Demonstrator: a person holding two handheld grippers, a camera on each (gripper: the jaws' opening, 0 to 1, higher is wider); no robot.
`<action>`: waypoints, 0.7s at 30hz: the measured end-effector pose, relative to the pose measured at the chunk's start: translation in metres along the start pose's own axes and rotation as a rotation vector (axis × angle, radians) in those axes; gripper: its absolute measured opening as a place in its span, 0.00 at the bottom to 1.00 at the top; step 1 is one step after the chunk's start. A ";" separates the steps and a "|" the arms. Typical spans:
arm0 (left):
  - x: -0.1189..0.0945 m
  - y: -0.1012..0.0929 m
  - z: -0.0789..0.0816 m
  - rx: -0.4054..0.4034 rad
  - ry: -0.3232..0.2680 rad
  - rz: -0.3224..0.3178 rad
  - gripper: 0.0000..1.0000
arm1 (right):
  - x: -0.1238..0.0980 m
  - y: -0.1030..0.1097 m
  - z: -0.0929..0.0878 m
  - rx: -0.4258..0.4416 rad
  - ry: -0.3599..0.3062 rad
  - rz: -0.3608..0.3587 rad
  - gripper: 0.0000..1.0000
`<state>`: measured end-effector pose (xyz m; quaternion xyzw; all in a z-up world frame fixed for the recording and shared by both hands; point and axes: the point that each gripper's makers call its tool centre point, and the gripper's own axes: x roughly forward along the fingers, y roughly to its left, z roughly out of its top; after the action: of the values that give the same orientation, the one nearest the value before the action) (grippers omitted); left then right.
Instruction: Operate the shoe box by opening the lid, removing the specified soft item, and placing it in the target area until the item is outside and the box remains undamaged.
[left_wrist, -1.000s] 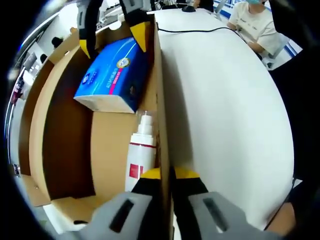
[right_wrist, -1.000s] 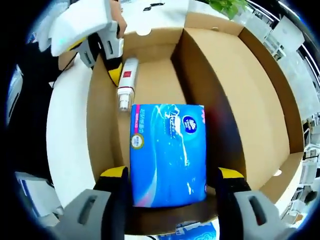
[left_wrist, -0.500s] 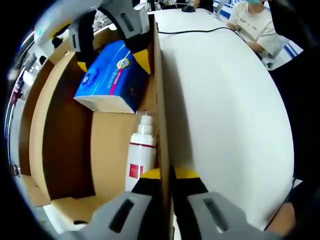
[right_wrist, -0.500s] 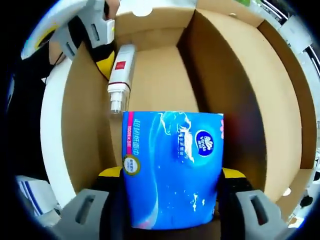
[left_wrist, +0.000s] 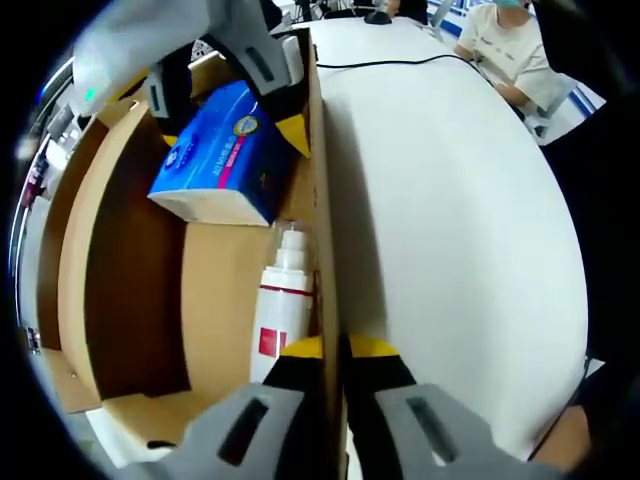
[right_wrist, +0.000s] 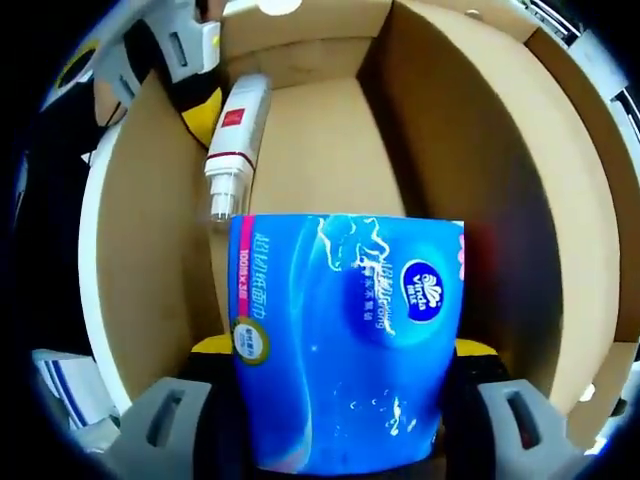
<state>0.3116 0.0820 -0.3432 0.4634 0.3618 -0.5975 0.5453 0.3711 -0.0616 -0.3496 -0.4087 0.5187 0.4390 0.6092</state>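
Observation:
An open cardboard shoe box (left_wrist: 110, 300) lies on a white table (left_wrist: 460, 230). Inside it rests a blue soft tissue pack (left_wrist: 215, 175), with a white spray bottle (left_wrist: 281, 305) beside it along the wall. My left gripper (left_wrist: 335, 348) is shut on the box's side wall near the bottle. My right gripper (right_wrist: 345, 348) is open and low over the pack (right_wrist: 345, 340), one yellow-tipped jaw on each side of it. In the left gripper view the right gripper (left_wrist: 228, 132) straddles the pack's far end. The pack still rests on the box floor.
The bottle (right_wrist: 235, 140) lies just past the pack, and the left gripper's yellow fingertip (right_wrist: 203, 108) sits by its base. The box's tall lid flap (right_wrist: 480, 150) rises on the right. A black cable (left_wrist: 400, 62) and a seated person (left_wrist: 510, 45) are at the table's far end.
The right gripper has come down and forward over the tissue pack, so its jaws now flank the pack deeper. The pack, the bottle and the left gripper have stayed put.

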 end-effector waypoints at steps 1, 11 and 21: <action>0.000 0.000 0.000 0.000 0.001 0.000 0.02 | 0.001 0.000 0.000 0.000 -0.001 0.010 0.83; 0.000 -0.001 0.001 0.001 -0.004 -0.002 0.02 | 0.005 -0.001 0.000 0.004 0.031 0.047 0.85; 0.000 -0.001 0.002 0.008 -0.003 -0.002 0.02 | 0.004 -0.005 -0.001 0.005 0.034 0.044 0.84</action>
<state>0.3107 0.0803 -0.3428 0.4643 0.3590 -0.6004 0.5432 0.3758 -0.0634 -0.3539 -0.4032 0.5390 0.4439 0.5915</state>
